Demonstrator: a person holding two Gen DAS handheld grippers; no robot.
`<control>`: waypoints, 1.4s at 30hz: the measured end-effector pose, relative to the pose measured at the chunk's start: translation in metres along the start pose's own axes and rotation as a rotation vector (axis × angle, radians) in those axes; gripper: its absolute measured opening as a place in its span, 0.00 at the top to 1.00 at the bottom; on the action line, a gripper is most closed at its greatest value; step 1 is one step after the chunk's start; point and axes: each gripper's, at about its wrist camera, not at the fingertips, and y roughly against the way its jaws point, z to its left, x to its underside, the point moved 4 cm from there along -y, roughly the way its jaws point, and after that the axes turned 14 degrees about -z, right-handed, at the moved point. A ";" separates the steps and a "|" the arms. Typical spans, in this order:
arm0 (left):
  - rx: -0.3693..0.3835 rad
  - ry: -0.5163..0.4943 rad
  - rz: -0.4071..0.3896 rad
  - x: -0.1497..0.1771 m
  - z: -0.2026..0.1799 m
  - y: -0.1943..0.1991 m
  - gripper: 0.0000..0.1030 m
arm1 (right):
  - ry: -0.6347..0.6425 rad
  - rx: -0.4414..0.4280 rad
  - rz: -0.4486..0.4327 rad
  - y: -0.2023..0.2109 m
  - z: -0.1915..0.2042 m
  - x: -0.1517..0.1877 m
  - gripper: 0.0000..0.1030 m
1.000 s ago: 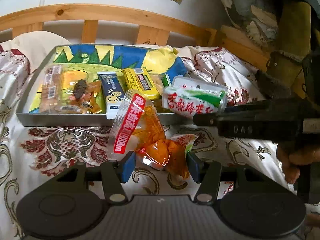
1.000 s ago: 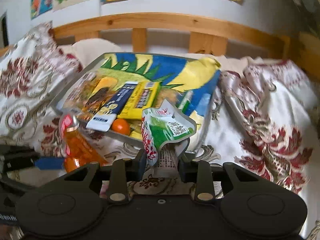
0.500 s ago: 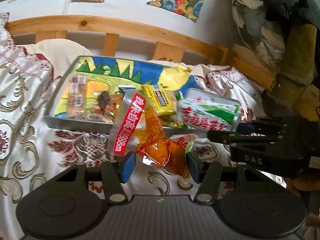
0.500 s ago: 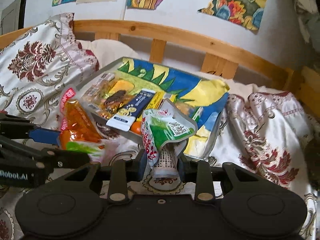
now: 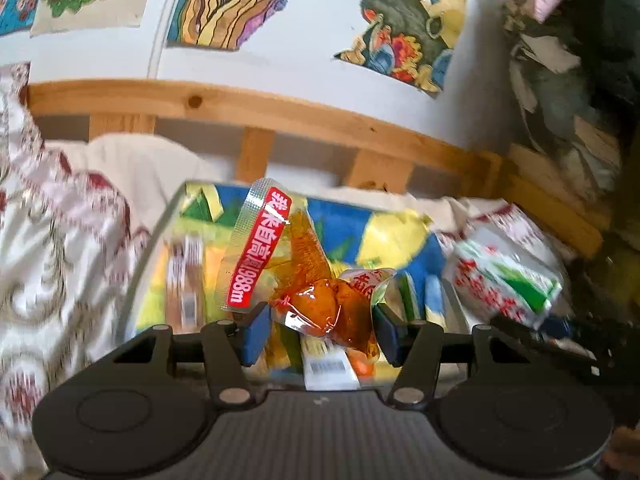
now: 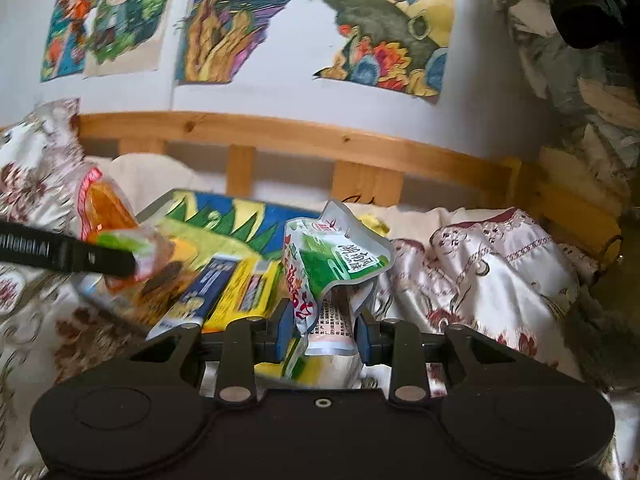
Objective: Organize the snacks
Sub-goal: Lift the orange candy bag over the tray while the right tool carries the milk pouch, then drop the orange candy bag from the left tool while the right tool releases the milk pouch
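Note:
My left gripper [image 5: 318, 334] is shut on an orange snack packet [image 5: 320, 300] with a red label strip, held in the air over the near end of the metal tray [image 5: 146, 248]. My right gripper [image 6: 322, 326] is shut on a green and white snack pouch [image 6: 332, 264], raised beside the tray's right side. In the left wrist view that green and white pouch [image 5: 504, 284] shows at the right. In the right wrist view the orange packet [image 6: 108, 212] and a left finger [image 6: 68, 254] cross the left side. The tray [image 6: 154, 206] holds several snacks on a colourful liner.
The tray lies on a patterned bedspread [image 6: 492, 264]. A wooden bed rail [image 5: 280, 114] runs behind it, under a white wall with colourful pictures [image 6: 236, 20]. A blue snack bar [image 6: 200, 296] and a yellow one [image 6: 250, 292] lie in the tray.
Both grippers have risen and tipped up, so the wall pictures now fill the top. My left gripper carried the orange packet from the bedspread forward over the tray. Both grips are unchanged.

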 end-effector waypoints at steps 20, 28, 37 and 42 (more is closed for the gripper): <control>-0.002 -0.083 0.132 0.009 0.002 -0.109 0.42 | -0.039 0.016 0.065 -0.090 0.004 0.025 0.67; -0.016 -0.079 0.156 0.011 0.003 -0.115 0.41 | -0.030 0.009 0.092 -0.093 0.009 0.028 0.67; -0.044 -0.102 0.163 0.016 0.005 -0.114 0.30 | -0.032 0.001 0.112 -0.093 0.010 0.030 0.62; -0.054 -0.107 0.163 0.016 0.006 -0.112 0.27 | -0.040 -0.009 0.132 -0.094 0.011 0.032 0.58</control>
